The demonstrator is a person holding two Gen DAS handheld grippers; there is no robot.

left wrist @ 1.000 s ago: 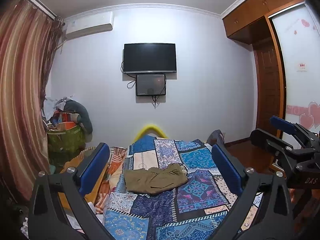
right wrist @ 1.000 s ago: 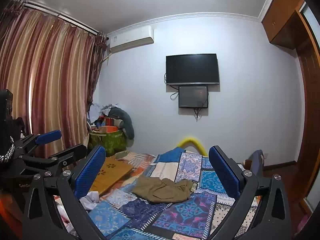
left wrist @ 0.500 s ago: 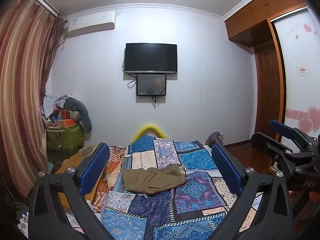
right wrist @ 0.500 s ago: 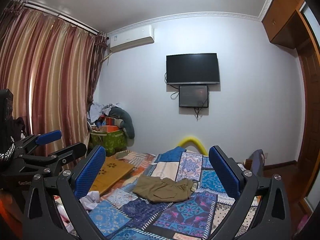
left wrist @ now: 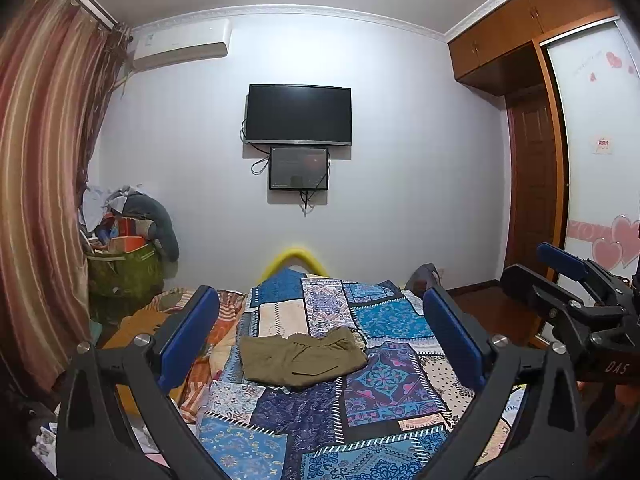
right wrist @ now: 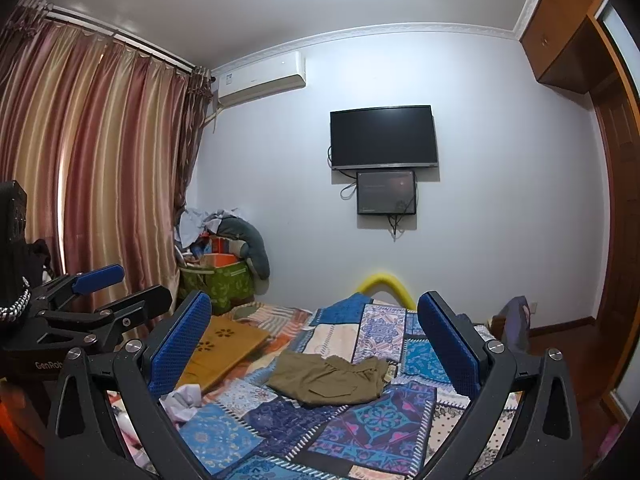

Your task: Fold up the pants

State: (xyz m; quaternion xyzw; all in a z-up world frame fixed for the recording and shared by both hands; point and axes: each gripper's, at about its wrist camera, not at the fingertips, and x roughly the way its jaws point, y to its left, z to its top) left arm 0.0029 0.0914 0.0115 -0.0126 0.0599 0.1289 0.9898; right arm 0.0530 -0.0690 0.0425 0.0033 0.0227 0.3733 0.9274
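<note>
Left tongs: my left gripper (left wrist: 318,336) was spread wide with nothing between its blue pads (left wrist: 188,336); I held it level, pointing forward along the bed, high above the quilt.
Right tongs: my right gripper (right wrist: 316,344) was also wide open and empty, held level beside the left one and well apart from any cloth.
Quilt: the patchwork quilt (left wrist: 384,392) lay under both grippers, loose and soft.
Pants: the olive pants (left wrist: 302,358) lay crumpled on the middle of the quilt, ahead of both grippers and not touched by them.
Risk, quilt: I judged that a low pinch could catch the quilt together with the pants, because both are thin cloth lying flat together.
Risk, layers: the pants were bunched, so I could take only one layer or a wrong edge, and the fold would go crooked.
Risk, wooden board: a wooden board (right wrist: 224,346) lay to the left, near the pants; a wide sweep could hit it.
</note>
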